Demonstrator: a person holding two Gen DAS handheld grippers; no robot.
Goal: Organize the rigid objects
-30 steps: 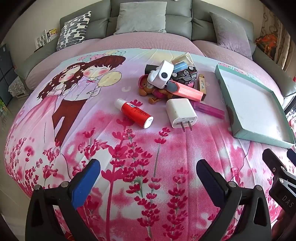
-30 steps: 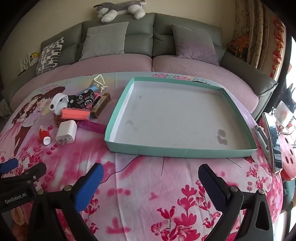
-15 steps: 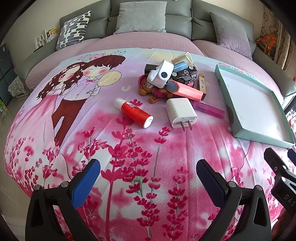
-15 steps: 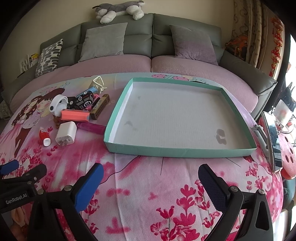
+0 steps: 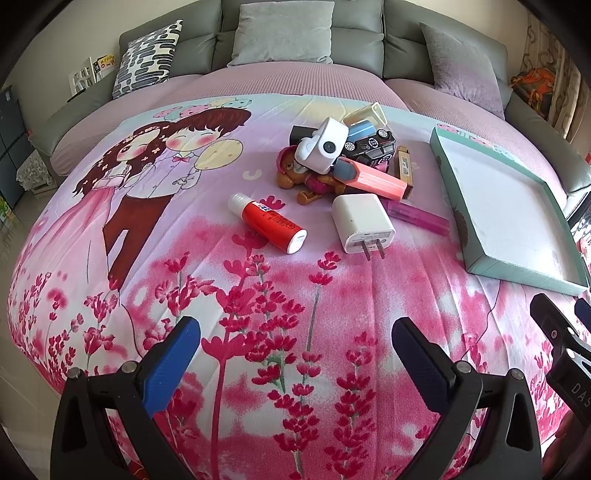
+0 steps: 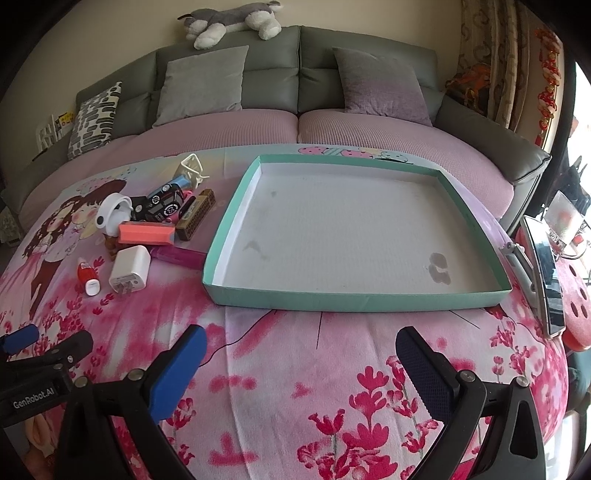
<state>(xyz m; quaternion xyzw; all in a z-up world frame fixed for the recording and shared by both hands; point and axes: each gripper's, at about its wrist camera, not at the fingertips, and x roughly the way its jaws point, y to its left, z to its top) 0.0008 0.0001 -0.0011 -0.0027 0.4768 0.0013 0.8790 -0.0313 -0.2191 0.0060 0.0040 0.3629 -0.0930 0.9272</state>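
A pile of small objects lies on the pink flowered cloth: a red glue bottle (image 5: 269,223), a white charger plug (image 5: 361,222), a salmon box (image 5: 373,178), a white round gadget (image 5: 322,149), a black toy car (image 5: 369,144), a pink pen (image 5: 417,218) and a brown doll (image 5: 295,176). To their right sits a shallow teal tray (image 6: 354,297) with a bare white floor. My left gripper (image 5: 295,341) hangs open near the cloth's front edge, well short of the glue bottle. My right gripper (image 6: 301,349) is open too, in front of the tray's near wall, holding nothing.
A grey sofa (image 6: 273,74) with cushions runs behind the table, a plush dog (image 6: 229,22) on its back. A flat silver device (image 6: 546,277) lies at the table's right edge. The left gripper's side (image 6: 40,354) shows low left in the right wrist view.
Both grippers have shifted only slightly; the tray and pile sit marginally differently in view. Nothing was grasped or moved.
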